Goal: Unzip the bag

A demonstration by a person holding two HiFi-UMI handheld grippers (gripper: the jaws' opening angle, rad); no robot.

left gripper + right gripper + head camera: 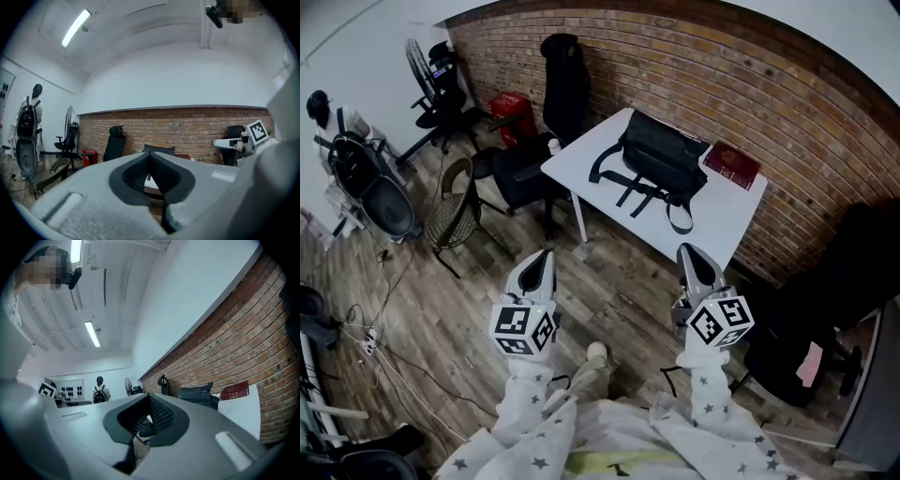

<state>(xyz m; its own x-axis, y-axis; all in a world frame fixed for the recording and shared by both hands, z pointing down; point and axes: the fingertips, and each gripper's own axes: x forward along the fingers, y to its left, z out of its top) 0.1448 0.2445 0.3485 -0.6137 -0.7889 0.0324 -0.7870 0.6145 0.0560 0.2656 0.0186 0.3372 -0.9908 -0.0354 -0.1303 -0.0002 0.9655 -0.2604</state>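
Observation:
A black bag [661, 161] with loose straps lies on a white table [581, 164] against the brick wall; it also shows as the bag [158, 150] in the left gripper view and the bag [199, 393] in the right gripper view. My left gripper [546, 255] hangs over the wooden floor, well short of the table's near left corner, jaws shut and empty. My right gripper [686, 249] is level with it near the table's front right edge, also shut with nothing held. Their tips show as the left gripper [150, 154] and the right gripper [149, 395].
A red book [731, 164] lies on the table beside the bag. Black office chairs [562, 89] stand behind and left of the table, a wicker chair [455, 211] on the left, another black chair [811, 347] at the right. Cables run across the floor at the lower left.

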